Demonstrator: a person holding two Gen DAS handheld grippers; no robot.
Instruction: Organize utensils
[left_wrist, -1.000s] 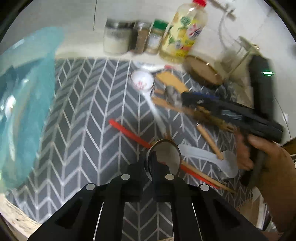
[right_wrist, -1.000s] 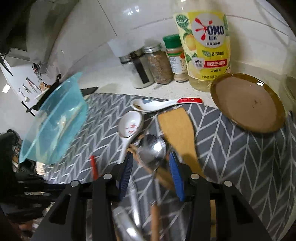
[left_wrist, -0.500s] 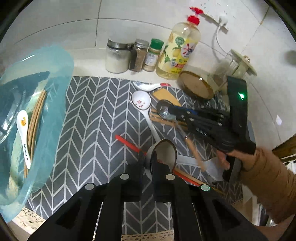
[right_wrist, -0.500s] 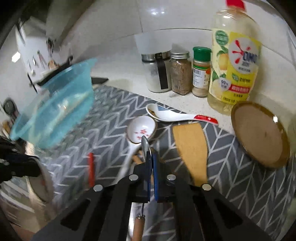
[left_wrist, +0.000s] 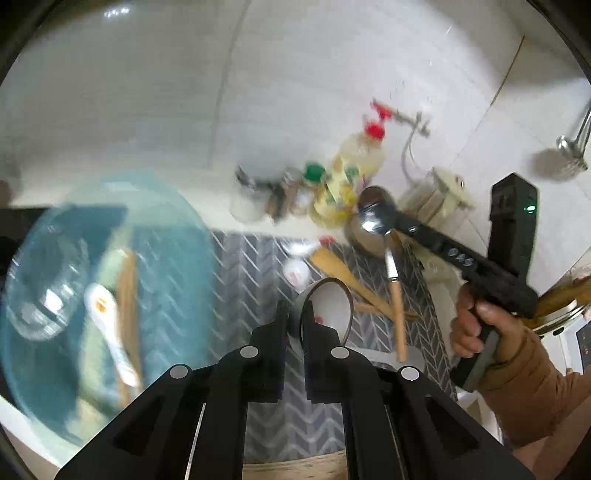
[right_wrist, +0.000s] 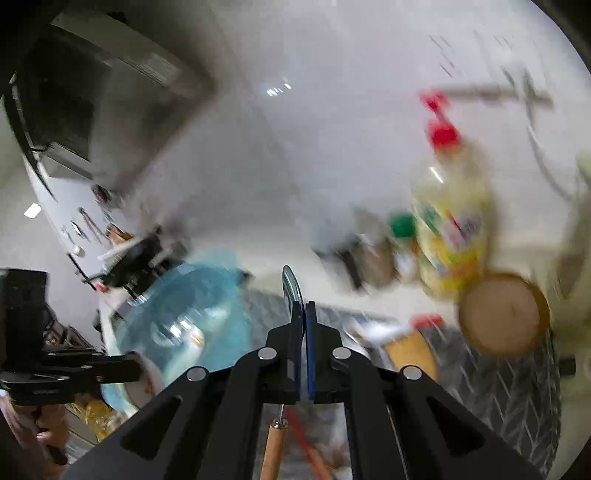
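Between the closed left tongs (left_wrist: 295, 314) sits a white ladle with a dark rim (left_wrist: 330, 308); the right tongs (right_wrist: 303, 314) pinch a wooden-handled steel spoon (right_wrist: 290, 286) by its bowl, both likely bound for the translucent blue bowl (left_wrist: 177, 229) leftward, holding collected utensils.

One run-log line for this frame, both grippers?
left gripper: shut on grey spoon | right gripper: shut on wooden-handled metal spoon, lifted | blue bowl: holds utensils

Motion blur smears spice jars (left_wrist: 280, 192) & dish soap bottle (right_wrist: 450, 229) labels; blue bowl (left_wrist: 177, 236) cut off at left edge.
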